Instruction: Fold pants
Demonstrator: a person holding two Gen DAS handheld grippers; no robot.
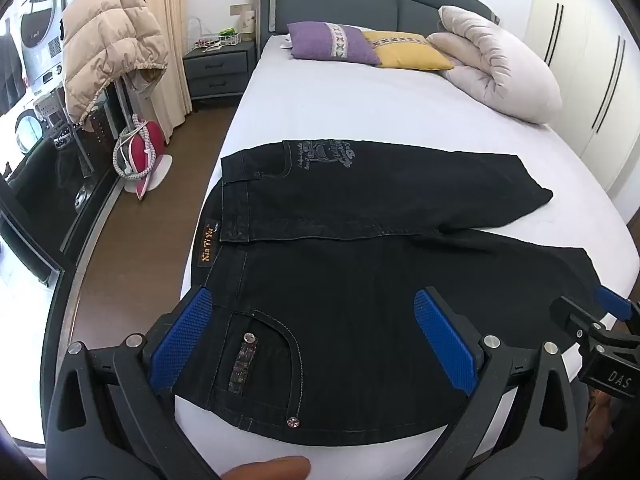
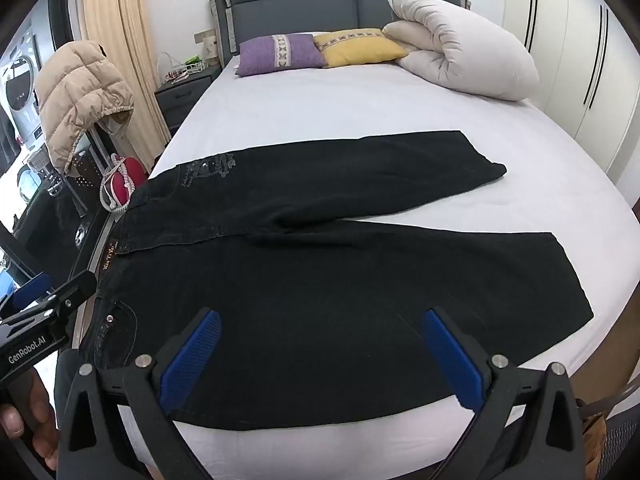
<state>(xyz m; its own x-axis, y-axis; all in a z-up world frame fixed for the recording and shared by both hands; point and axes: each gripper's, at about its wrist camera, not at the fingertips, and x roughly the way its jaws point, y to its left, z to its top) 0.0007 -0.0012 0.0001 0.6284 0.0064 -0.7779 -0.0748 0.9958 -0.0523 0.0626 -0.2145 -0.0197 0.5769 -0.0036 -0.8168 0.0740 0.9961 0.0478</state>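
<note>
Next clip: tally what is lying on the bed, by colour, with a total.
Black: 1, the pants
Purple: 1, a pillow
Yellow: 1, a pillow
Off-white: 1, a rolled duvet
Total: 4 things on the bed

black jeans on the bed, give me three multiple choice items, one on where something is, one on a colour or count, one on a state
1. Where does the jeans' waistband lie?
A. toward the bed's left edge
B. at the headboard
C. under the duvet

2. Which colours are the two cushions?
A. red and green
B. purple and yellow
C. both white

3. How do the jeans lie?
A. folded in half
B. rolled up
C. spread flat, legs apart

Answers:
1 A: the black jeans have their waistband near the bed's left edge.
2 B: purple cushion, yellow cushion.
3 C: both legs fan out unfolded, with the left gripper and right gripper open above them.
</note>
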